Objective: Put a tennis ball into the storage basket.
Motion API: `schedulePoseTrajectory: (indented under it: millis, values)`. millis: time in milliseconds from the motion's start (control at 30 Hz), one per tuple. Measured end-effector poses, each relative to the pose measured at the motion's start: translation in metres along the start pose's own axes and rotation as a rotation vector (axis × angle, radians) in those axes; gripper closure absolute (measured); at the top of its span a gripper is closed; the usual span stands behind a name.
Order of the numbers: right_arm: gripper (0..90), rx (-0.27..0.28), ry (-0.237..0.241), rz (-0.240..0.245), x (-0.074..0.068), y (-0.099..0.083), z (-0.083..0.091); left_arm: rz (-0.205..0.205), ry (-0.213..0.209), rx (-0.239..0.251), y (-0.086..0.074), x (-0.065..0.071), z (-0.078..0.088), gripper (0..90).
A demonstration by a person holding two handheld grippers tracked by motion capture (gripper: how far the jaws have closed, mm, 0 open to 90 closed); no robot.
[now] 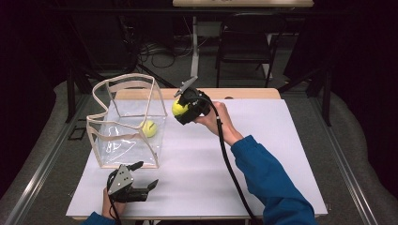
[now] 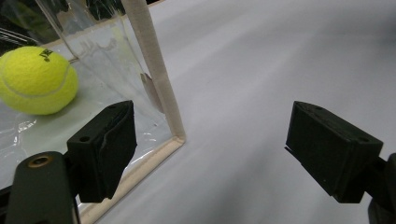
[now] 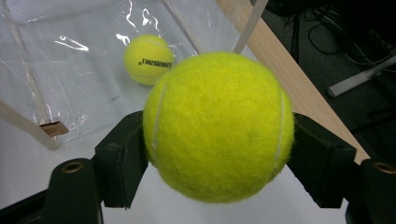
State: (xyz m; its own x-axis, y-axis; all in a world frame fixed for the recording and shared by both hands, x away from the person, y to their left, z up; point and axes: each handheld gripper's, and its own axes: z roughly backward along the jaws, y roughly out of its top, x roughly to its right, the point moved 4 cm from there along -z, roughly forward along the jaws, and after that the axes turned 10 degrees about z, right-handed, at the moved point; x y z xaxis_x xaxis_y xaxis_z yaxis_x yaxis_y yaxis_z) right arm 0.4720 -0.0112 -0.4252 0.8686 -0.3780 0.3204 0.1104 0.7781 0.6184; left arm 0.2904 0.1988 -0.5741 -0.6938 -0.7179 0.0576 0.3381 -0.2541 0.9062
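We hold a fuzzy yellow-green tennis ball in the right gripper: its two blocky black jaws pinch the ball from either side, felt nap bulging a little past the pads, pale curved seam running down near each jaw. Beyond the jaws, further ahead and a bit left in the right gripper view, sits a clear plastic bag, boxy, glossy and crinkled with glare streaks, edged in cream fabric trim, top open. Inside it lies a second tennis ball, same fuzzy yellow, black printed lettering on it, resting on the bag's floor. In the high view the held ball is just beside the bag's right wall, raised above the flat matte white tabletop. Our left gripper has jaws spread wide, nothing between them but white tabletop; the bag's trimmed corner post stands just ahead of its left jaw, and the bagged ball shows through the clear wall beyond that jaw.
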Motion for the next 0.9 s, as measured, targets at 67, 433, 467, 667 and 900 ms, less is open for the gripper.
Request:
schedulePoseTrajectory:
  millis: [67, 433, 467, 667, 900]
  values:
    - [26.0, 0.004, 0.001, 0.005, 0.000, 0.002, 0.001, 0.000, 0.000, -0.001, 0.000, 0.000, 0.000, 16.1]
    - [26.0, 0.013, -0.005, 0.002, 0.005, 0.009, 0.006, 0.001, -0.003, 0.000, 0.000, 0.000, -0.001, 16.1]
    - [26.0, 0.013, -0.006, -0.002, 0.005, 0.010, 0.007, -0.001, -0.004, -0.002, 0.000, 0.000, -0.001, 16.1]
    - [26.0, 0.018, -0.009, 0.005, 0.006, 0.014, 0.008, -0.002, -0.003, 0.004, 0.001, 0.000, -0.001, 16.2]
    - [26.0, 0.024, -0.012, 0.006, 0.007, 0.018, 0.010, 0.002, -0.001, 0.004, 0.001, 0.000, 0.000, 16.2]
